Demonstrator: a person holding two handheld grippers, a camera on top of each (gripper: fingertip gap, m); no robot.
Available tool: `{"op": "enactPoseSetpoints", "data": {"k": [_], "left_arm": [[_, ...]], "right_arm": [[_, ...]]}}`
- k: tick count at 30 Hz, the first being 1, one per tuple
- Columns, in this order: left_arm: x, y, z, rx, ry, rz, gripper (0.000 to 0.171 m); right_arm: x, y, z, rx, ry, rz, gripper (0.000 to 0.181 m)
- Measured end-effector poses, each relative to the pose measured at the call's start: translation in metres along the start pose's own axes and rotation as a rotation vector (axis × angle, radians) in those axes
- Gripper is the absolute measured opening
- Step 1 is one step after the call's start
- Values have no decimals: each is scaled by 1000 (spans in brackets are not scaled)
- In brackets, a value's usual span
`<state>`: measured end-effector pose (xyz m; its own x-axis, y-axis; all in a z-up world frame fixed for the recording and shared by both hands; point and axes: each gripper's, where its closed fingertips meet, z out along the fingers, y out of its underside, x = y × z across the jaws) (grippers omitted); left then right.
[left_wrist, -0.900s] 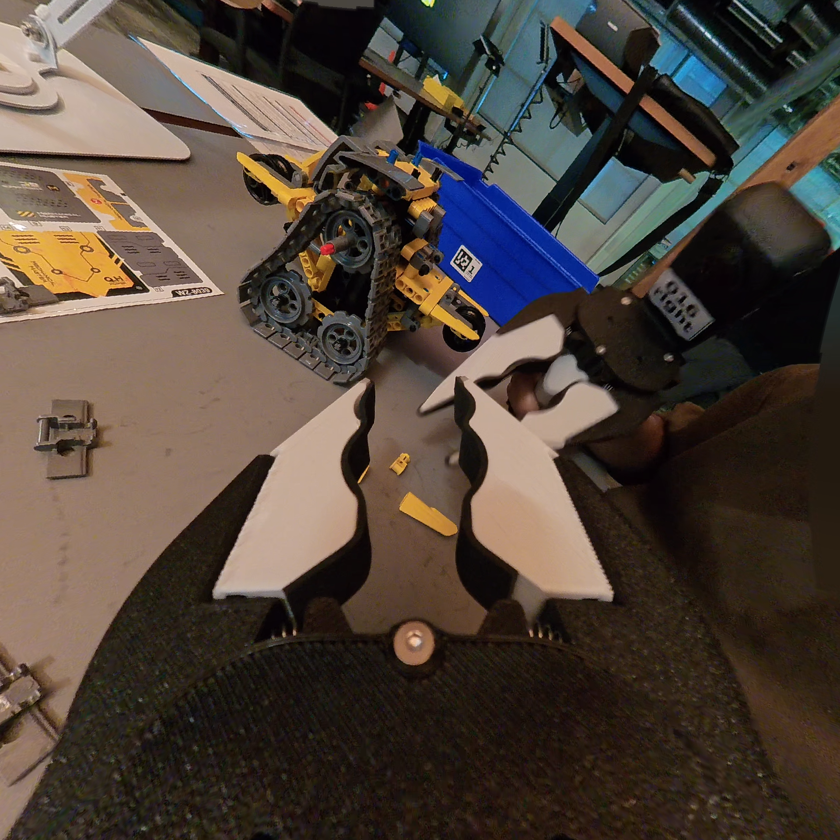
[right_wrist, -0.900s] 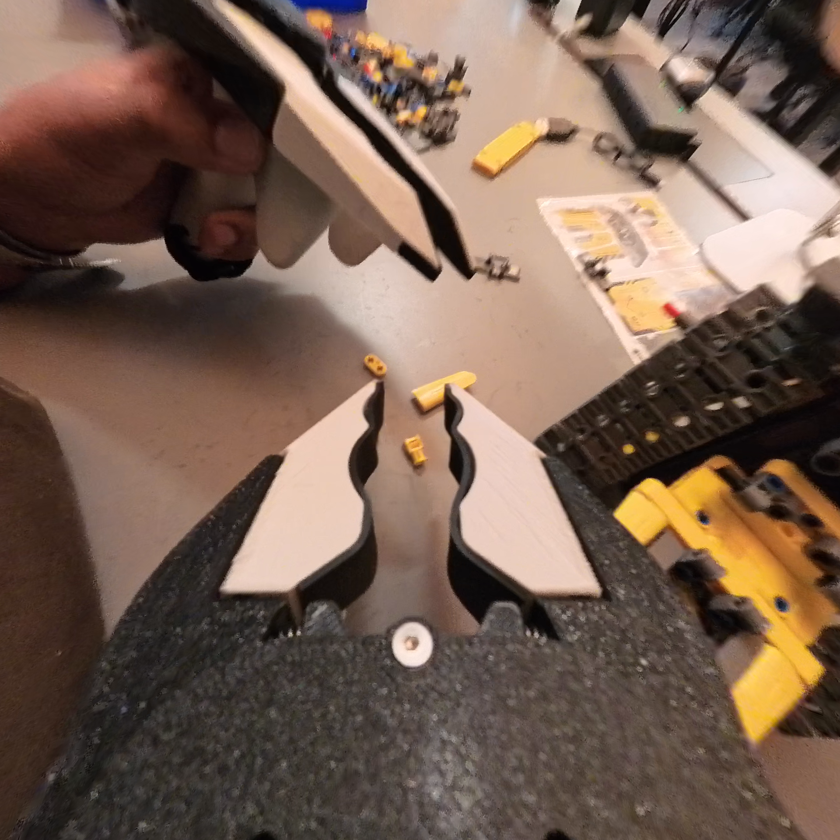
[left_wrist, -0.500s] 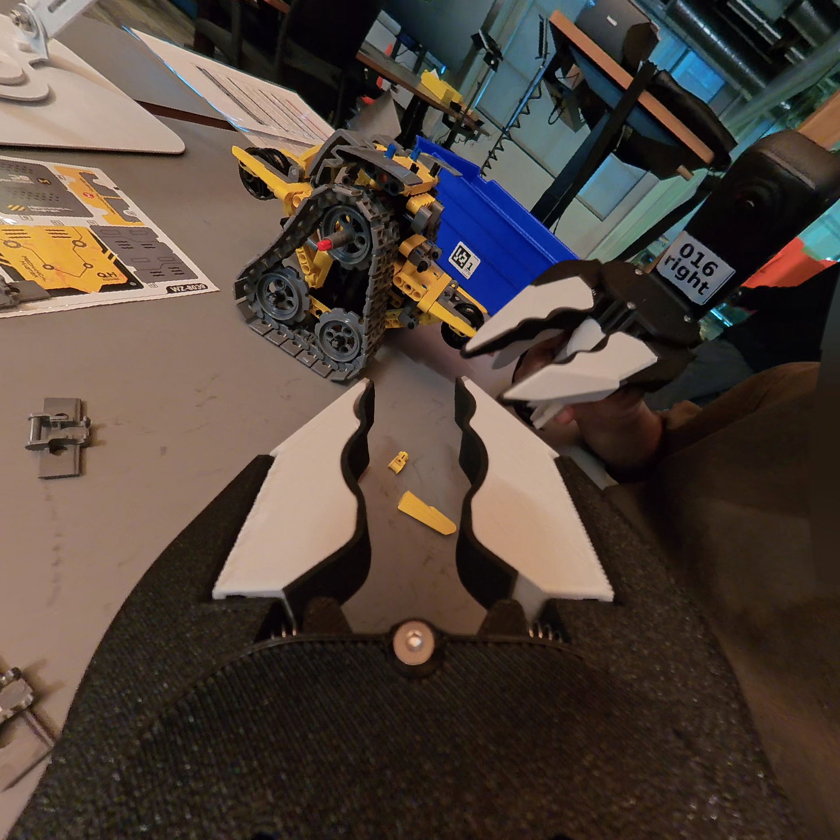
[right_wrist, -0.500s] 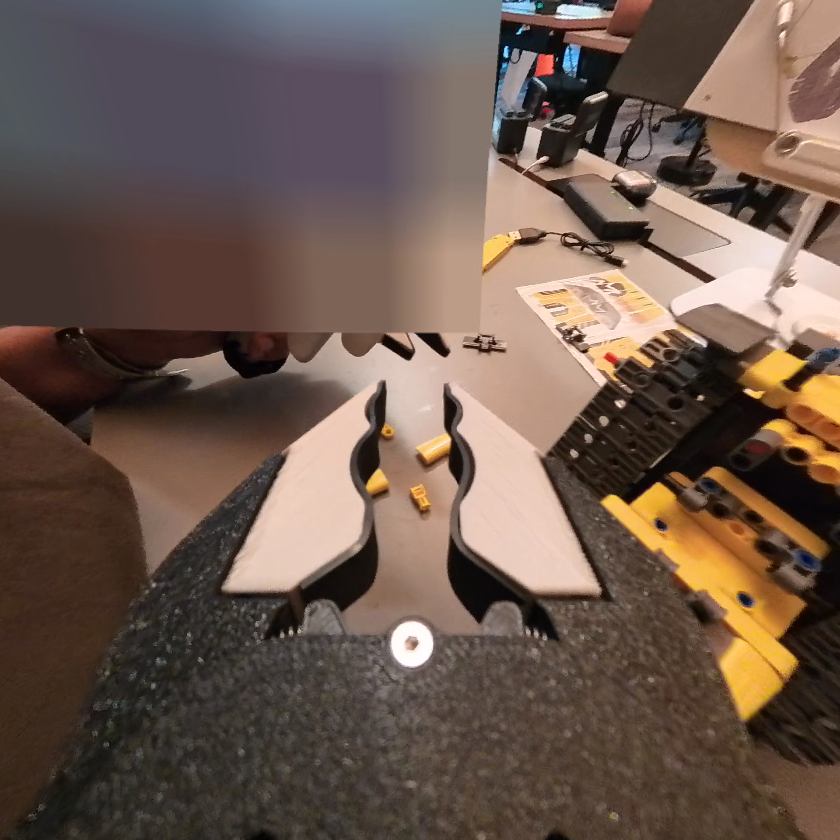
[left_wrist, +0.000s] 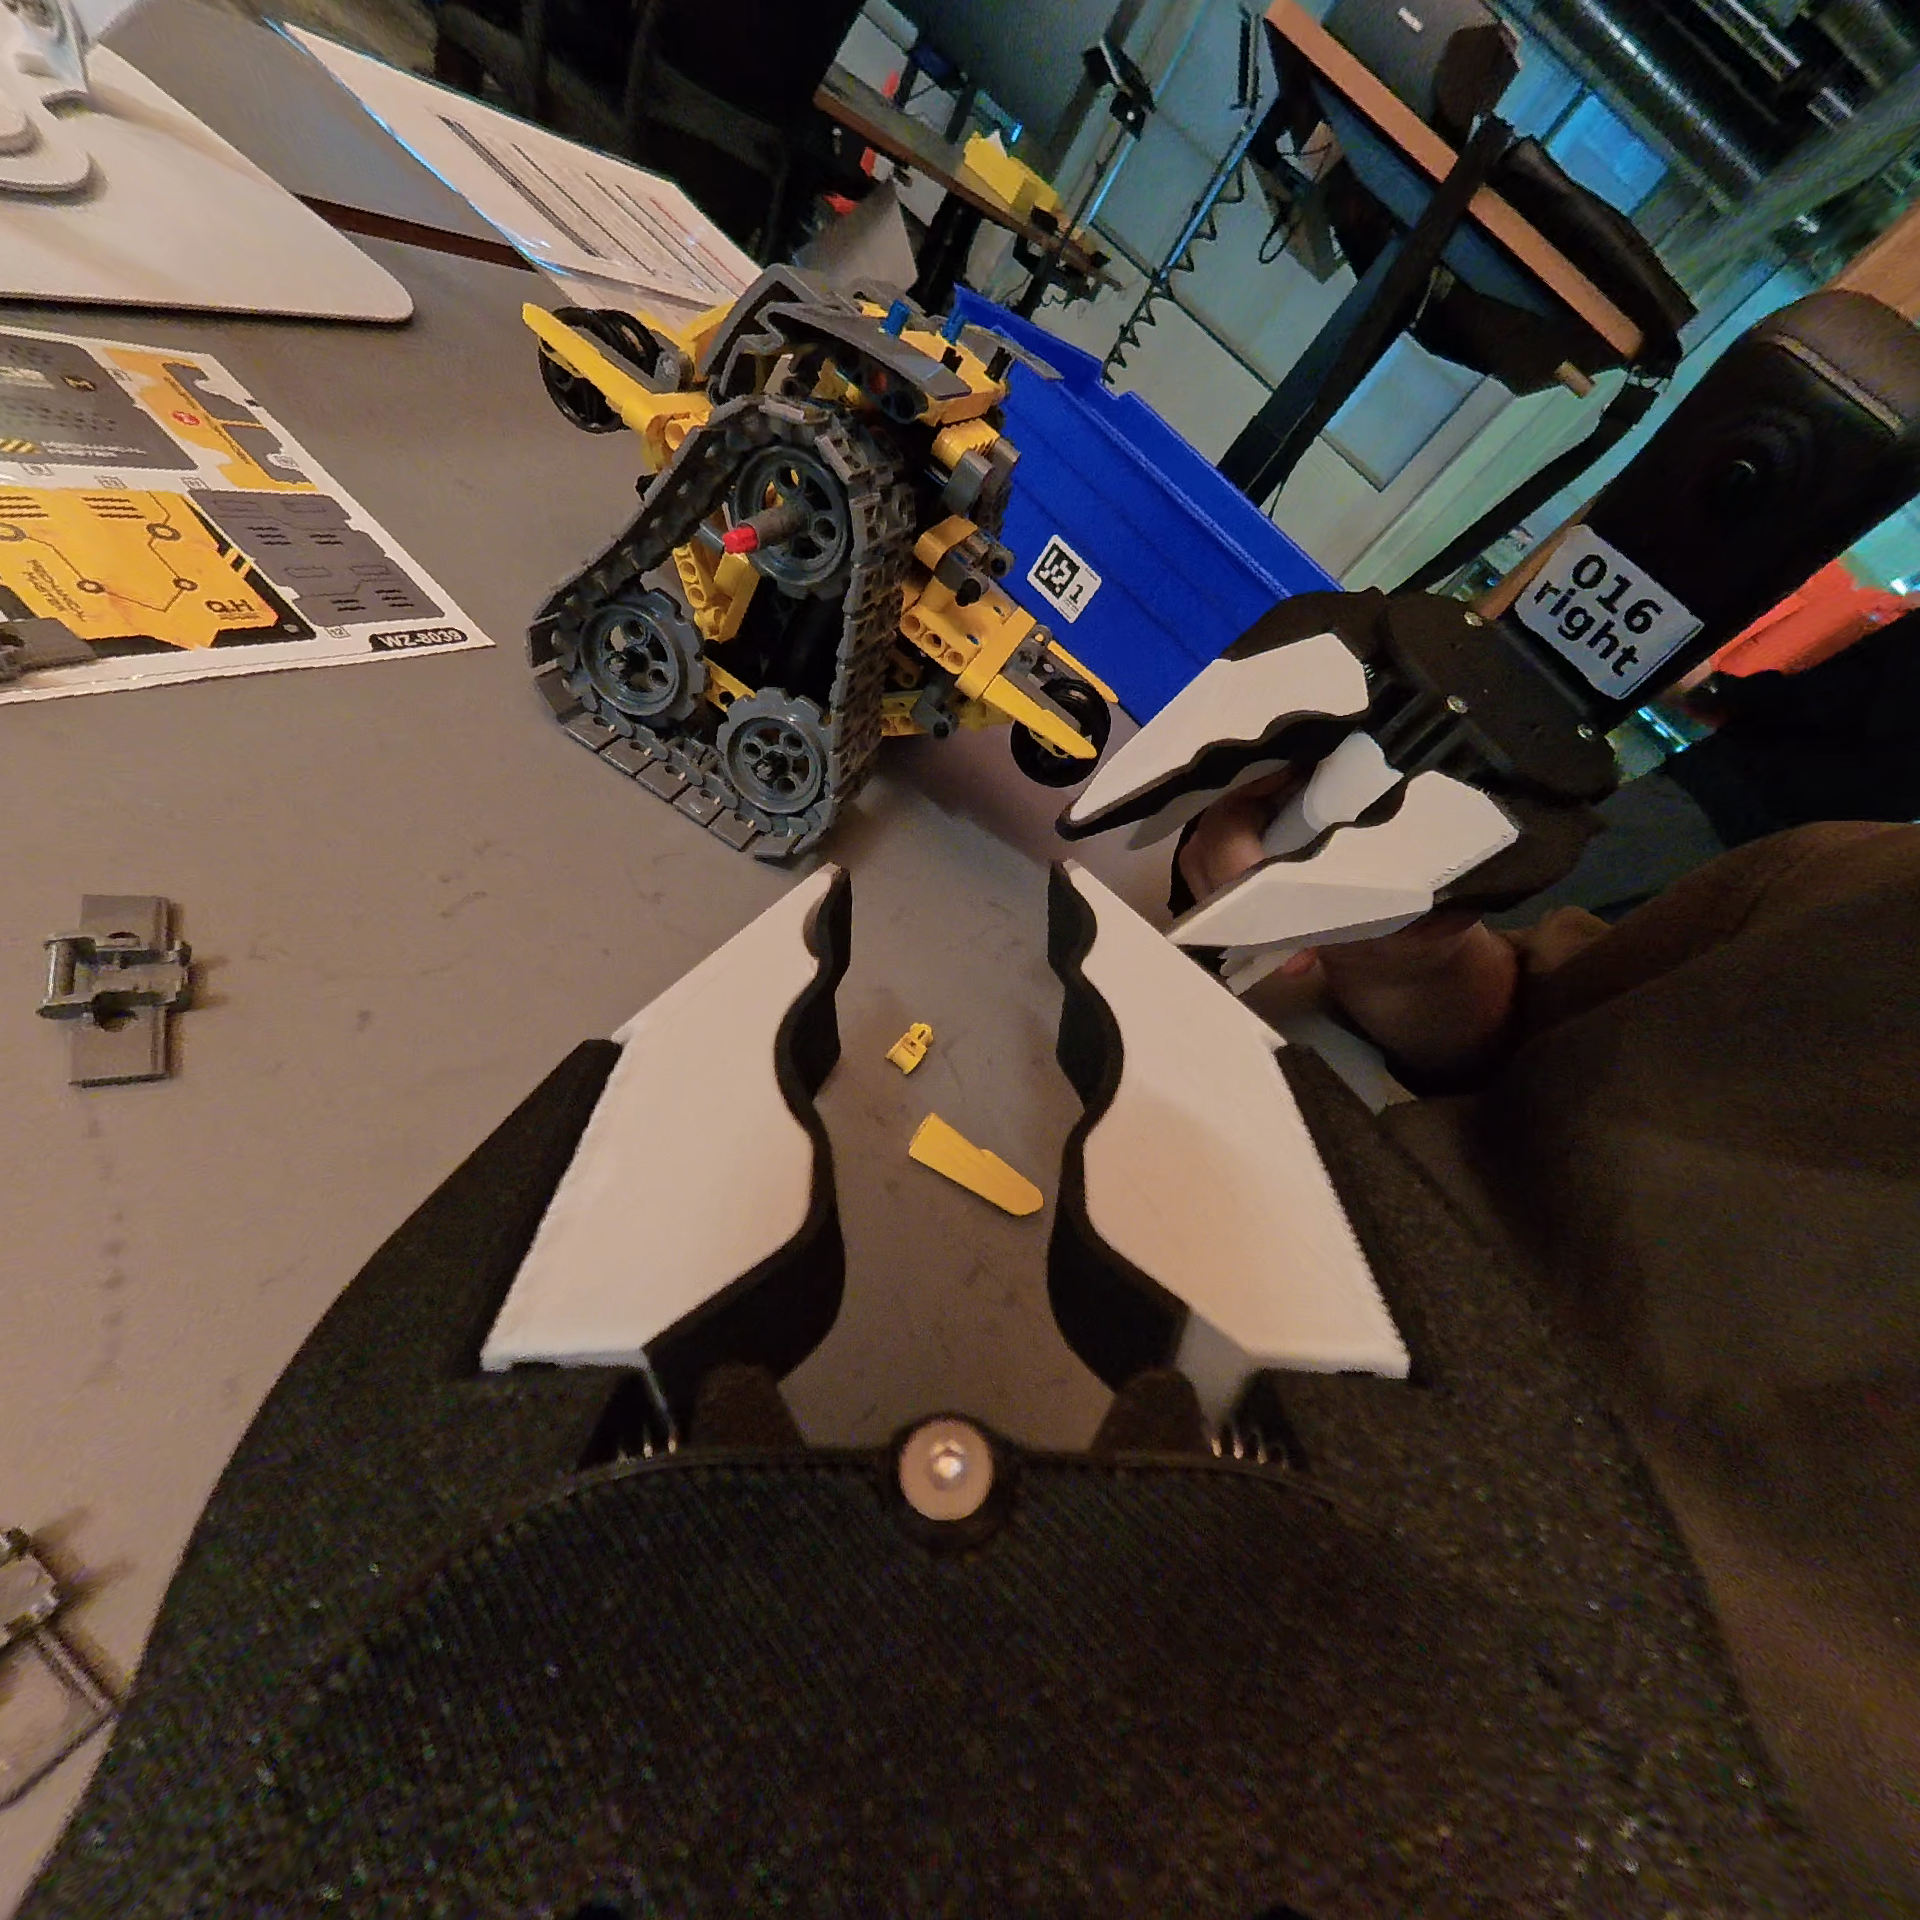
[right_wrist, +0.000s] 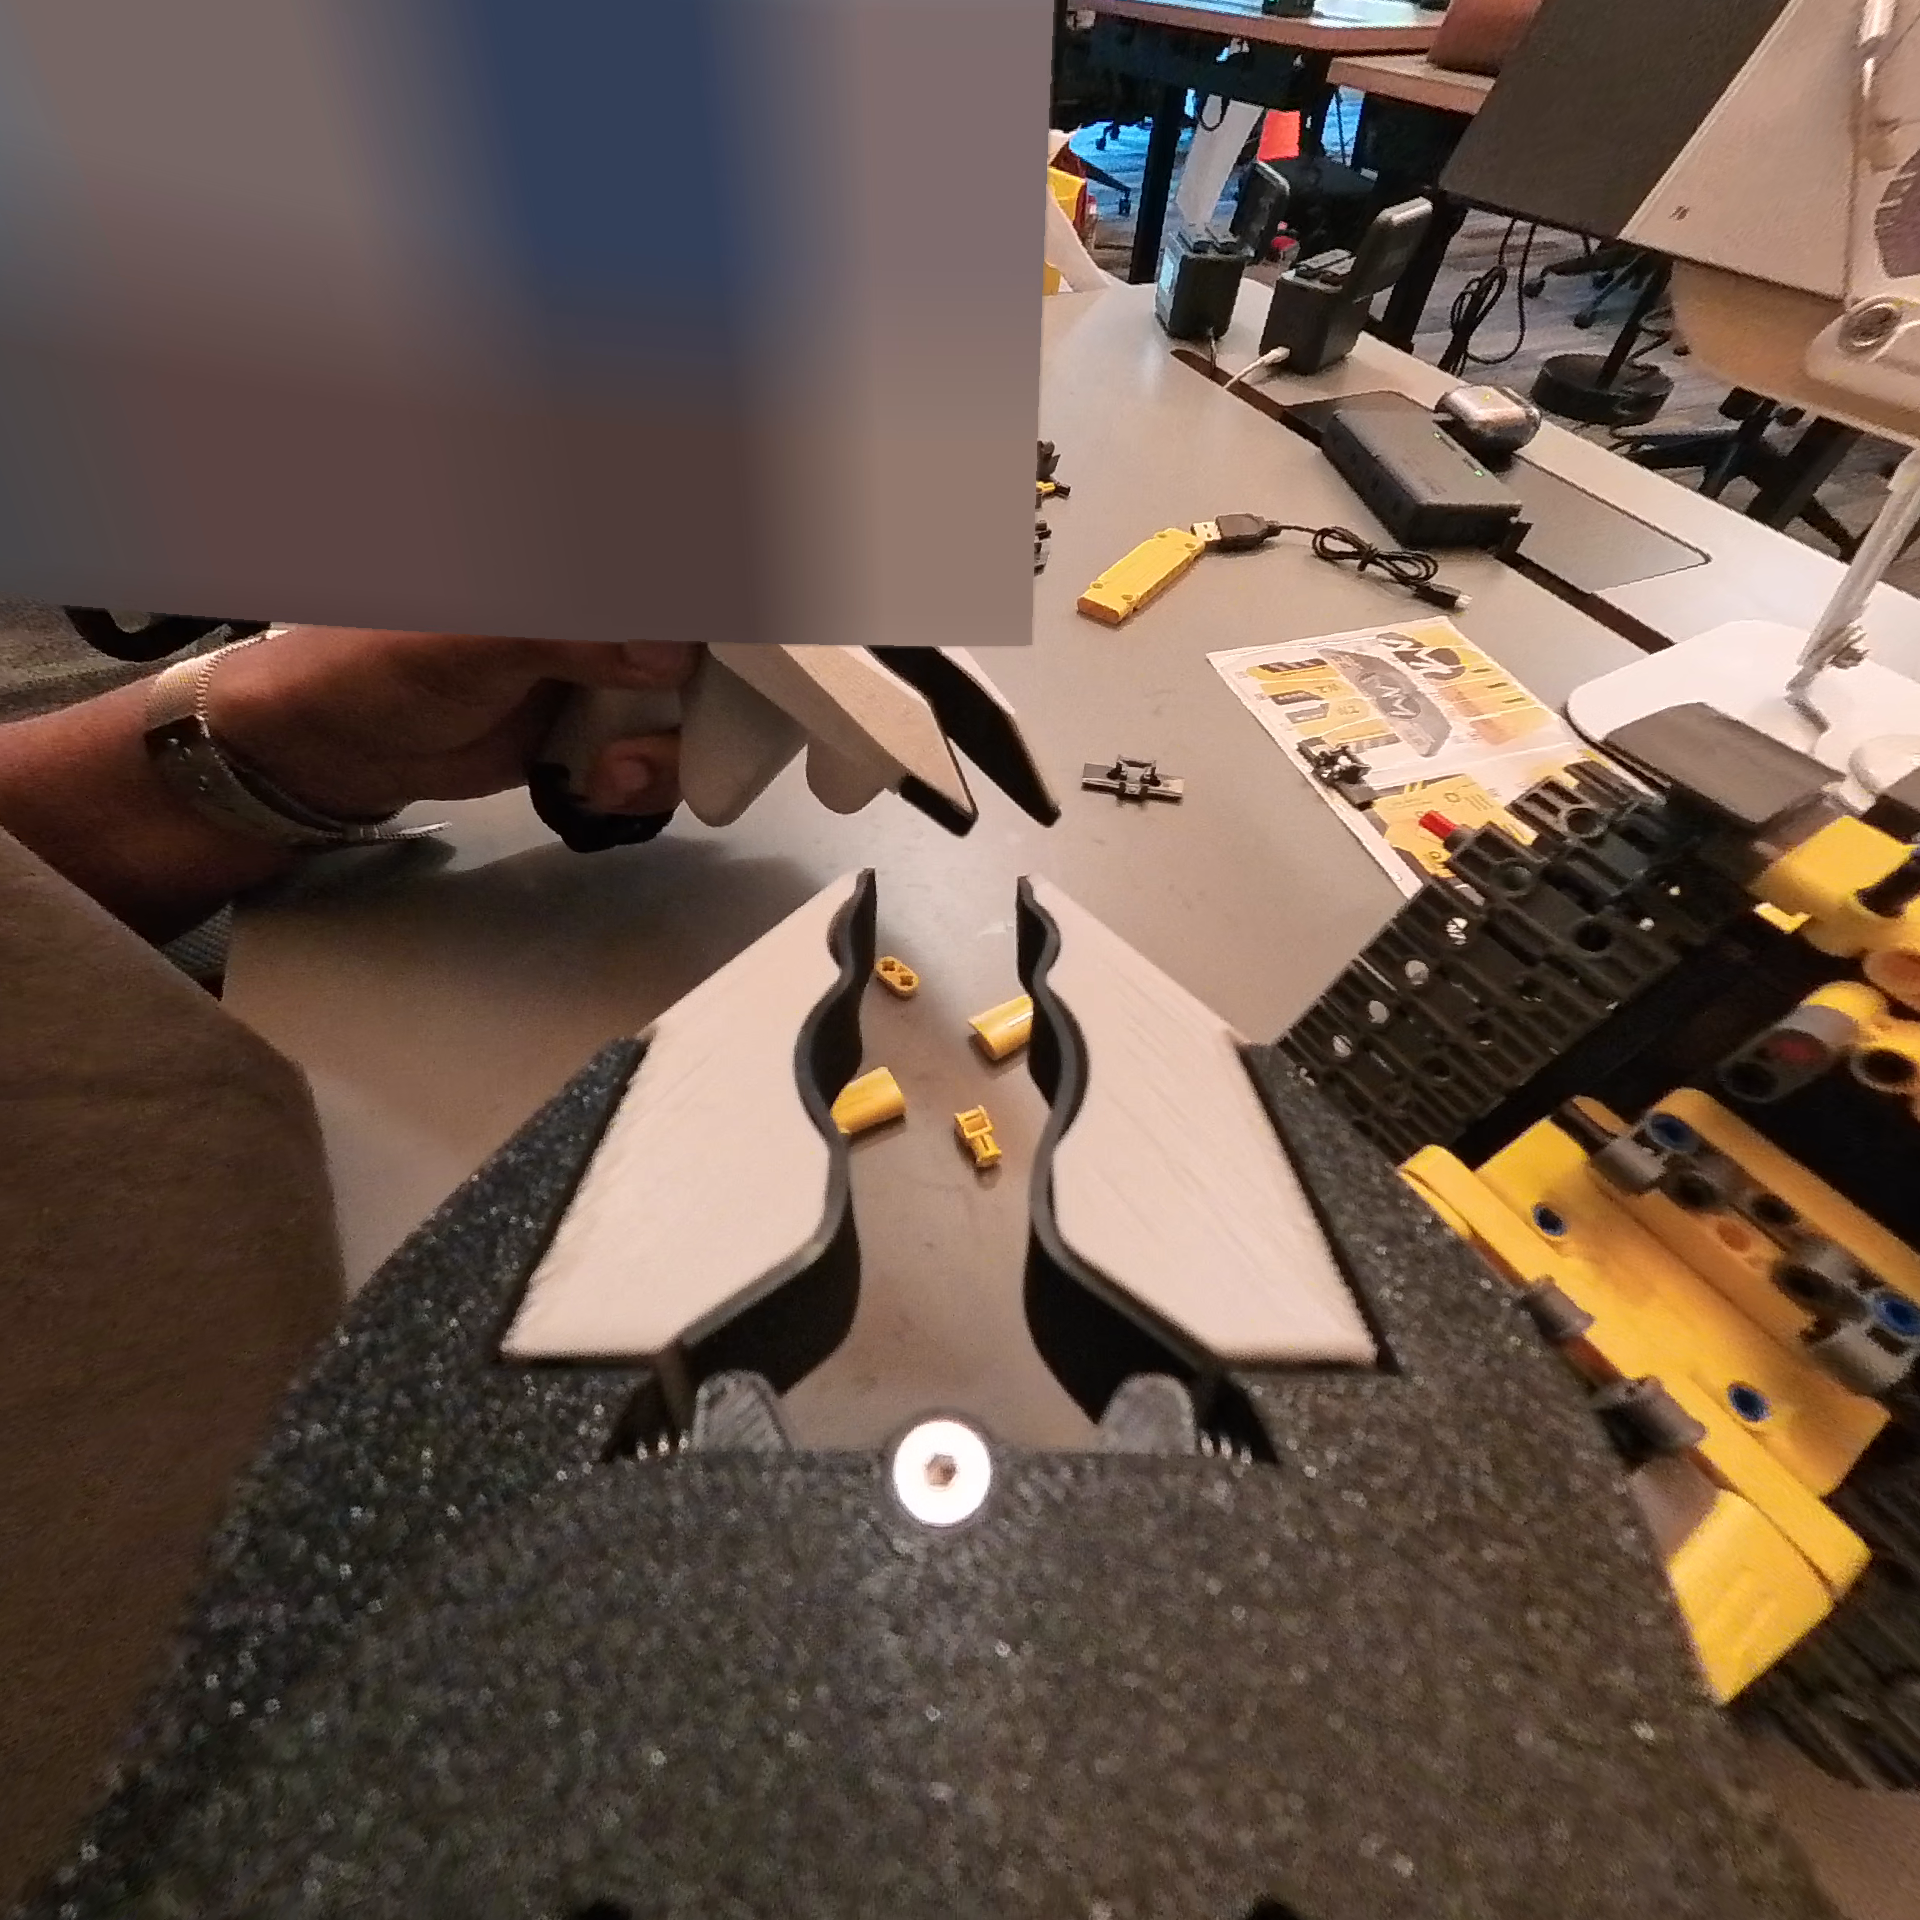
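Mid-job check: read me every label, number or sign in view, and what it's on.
I don't quote writing; these things bear it:
White label behind the right claw: legible.
White code tag on the blue bin: legible.
Yellow-grey sticker sheet: partly legible.
White printed page: too blurred.

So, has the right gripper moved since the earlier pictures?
Yes. In the left wrist view, the right gripper has risen and drawn rightward, away from the tracked toy vehicle.
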<state>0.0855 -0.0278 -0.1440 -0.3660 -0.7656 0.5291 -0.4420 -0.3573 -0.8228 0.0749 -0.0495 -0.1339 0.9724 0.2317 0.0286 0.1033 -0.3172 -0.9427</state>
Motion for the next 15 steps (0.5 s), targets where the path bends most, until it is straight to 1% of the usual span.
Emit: {"op": "enactPoseSetpoints", "data": {"k": [15], "left_arm": [[0,2,2,-12,4,-8,38]], "right_arm": [[1,1,0,1,-7,14,27]]}}
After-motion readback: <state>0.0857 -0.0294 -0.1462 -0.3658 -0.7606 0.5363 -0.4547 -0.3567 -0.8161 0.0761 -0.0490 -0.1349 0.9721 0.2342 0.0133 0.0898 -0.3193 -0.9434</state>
